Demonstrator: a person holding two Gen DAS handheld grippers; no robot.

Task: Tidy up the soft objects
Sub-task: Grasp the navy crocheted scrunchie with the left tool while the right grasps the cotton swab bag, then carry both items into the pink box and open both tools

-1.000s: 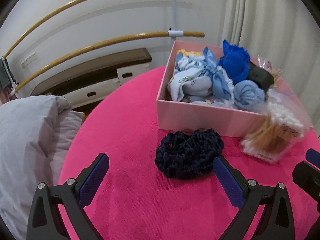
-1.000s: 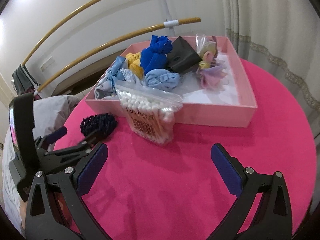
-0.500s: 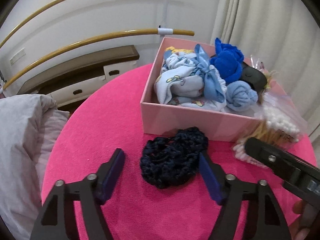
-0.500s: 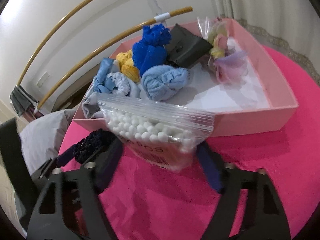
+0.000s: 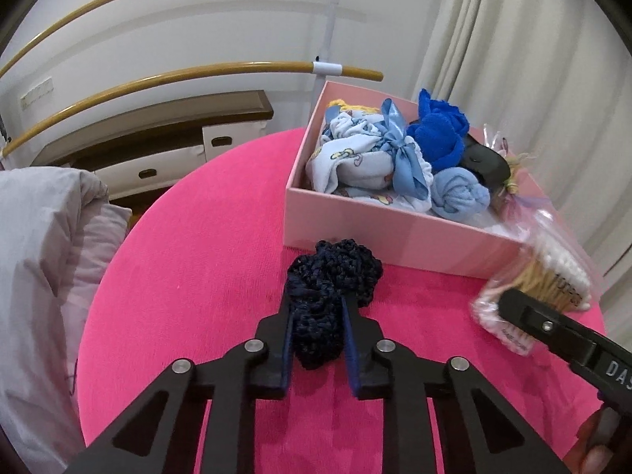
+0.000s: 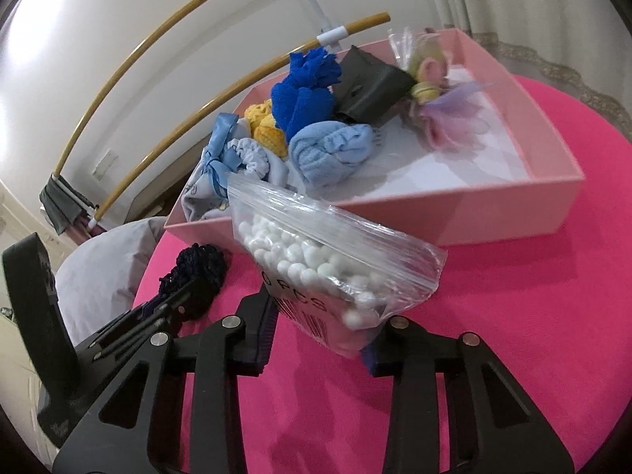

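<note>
A dark navy crocheted scrunchie [image 5: 335, 264] lies on the pink round table [image 5: 189, 276], just in front of the pink box [image 5: 395, 237]. My left gripper [image 5: 318, 304] is shut on its near half, and it bulges out past the pads. A clear zip bag of cotton swabs [image 6: 316, 252] leans against the pink box [image 6: 513, 205]. The jaws of my right gripper [image 6: 320, 331] are closing, and their pads press on the bag's lower end. The box holds rolled blue and light blue cloths, a yellow knit, a dark pouch and pastel hair ties.
A grey duvet [image 5: 39, 256] bulges up at the table's left edge. Curved wooden rails [image 5: 197, 71] and a low cabinet [image 5: 158, 146] stand behind. A curtain [image 5: 533, 59] hangs at the right. The two grippers work close together side by side.
Both grippers went from wide open to closed. The left one moved forward and clamped the navy scrunchie. The right one dipped to the swab bag and closed on its lower end.
</note>
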